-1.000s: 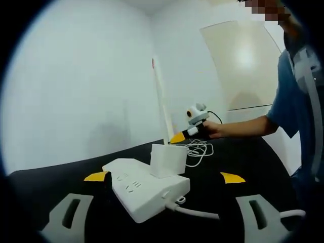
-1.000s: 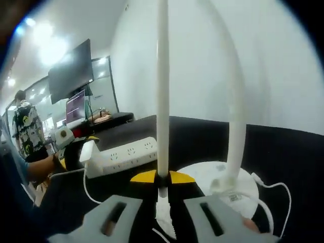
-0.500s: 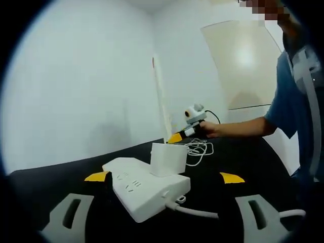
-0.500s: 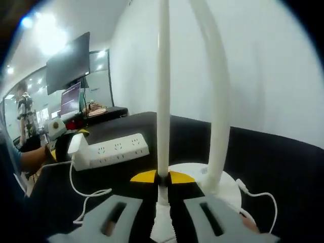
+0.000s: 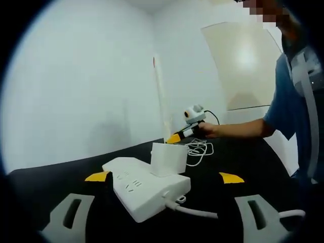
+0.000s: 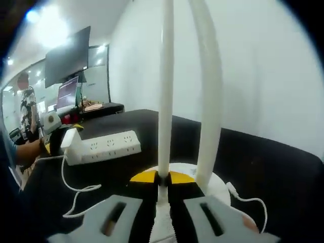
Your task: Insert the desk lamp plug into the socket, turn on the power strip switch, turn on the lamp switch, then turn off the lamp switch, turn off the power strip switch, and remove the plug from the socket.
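A white power strip [image 5: 147,190] lies on the black table with the lamp's white plug block [image 5: 167,158] standing in it. My left gripper [image 5: 163,177] is open, its jaws wide on either side of the strip. The lamp's thin stem [image 5: 161,101] rises behind, with my right gripper [image 5: 177,136] at its foot, held by a person's hand. In the right gripper view, my right gripper [image 6: 162,177] is shut on the thin lamp stem [image 6: 165,91], just above the round base [image 6: 223,191]. A thicker lamp arm [image 6: 206,91] stands beside it. The power strip [image 6: 106,146] and plug [image 6: 71,144] lie to the left.
The lamp's white cable [image 5: 197,149] lies coiled on the black table [image 5: 243,157], and the strip's lead [image 6: 76,195] curls across it. White walls stand close behind. A person [image 5: 293,96] stands at the right; desks and a screen [image 6: 68,63] are in the room beyond.
The right gripper view has swung, so the power strip sits further left and the lamp arm stands straighter. My right gripper stays shut on the stem. The left gripper has hardly moved.
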{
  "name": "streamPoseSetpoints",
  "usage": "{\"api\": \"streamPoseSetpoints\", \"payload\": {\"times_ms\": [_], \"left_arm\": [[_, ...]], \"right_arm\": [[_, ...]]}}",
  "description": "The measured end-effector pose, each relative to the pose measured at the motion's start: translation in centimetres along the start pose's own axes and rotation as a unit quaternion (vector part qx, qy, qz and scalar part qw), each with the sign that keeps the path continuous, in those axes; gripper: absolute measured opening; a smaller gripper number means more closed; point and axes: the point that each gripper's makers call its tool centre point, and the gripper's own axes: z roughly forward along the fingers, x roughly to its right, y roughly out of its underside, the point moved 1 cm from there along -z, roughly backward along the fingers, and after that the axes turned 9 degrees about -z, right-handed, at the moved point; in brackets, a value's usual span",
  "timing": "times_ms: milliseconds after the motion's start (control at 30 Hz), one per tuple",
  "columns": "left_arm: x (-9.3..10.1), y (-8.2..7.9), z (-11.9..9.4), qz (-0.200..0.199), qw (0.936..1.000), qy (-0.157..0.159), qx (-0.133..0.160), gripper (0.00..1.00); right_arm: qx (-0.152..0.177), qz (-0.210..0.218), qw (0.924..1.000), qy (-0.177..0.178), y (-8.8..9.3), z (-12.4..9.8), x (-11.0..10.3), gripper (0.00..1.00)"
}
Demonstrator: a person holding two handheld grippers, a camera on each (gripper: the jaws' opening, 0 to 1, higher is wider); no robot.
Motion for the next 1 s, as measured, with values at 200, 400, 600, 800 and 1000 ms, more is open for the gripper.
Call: {"api": "streamPoseSetpoints", "payload": {"times_ms": [200,400,600,800,1000], "left_arm": [[0.0,0.1,0.0,0.0,1.0,-0.002,-0.003,0.8],[0.1,0.1,-0.1,0.0,1.0,-0.004,-0.006,0.79],[0.0,0.1,-0.1,0.001,0.9999,-0.007,-0.008,0.79],[-0.2,0.3,-0.1,0.003,0.9999,-0.011,-0.013,0.79],[-0.4,0.3,-0.1,0.003,0.9997,-0.019,-0.017,0.76]], "right_arm": [[-0.008,-0.049,0.9986,0.017,0.0,0.0,0.6,0.1],[-0.011,-0.102,0.9943,0.031,0.0,0.2,0.6,0.11],[-0.013,-0.145,0.9881,0.05,0.0,0.0,0.9,0.12],[-0.02,-0.206,0.9759,0.068,0.1,0.2,0.8,0.14],[-0.006,-0.191,0.9789,0.07,-0.1,0.1,0.4,0.15]]}}
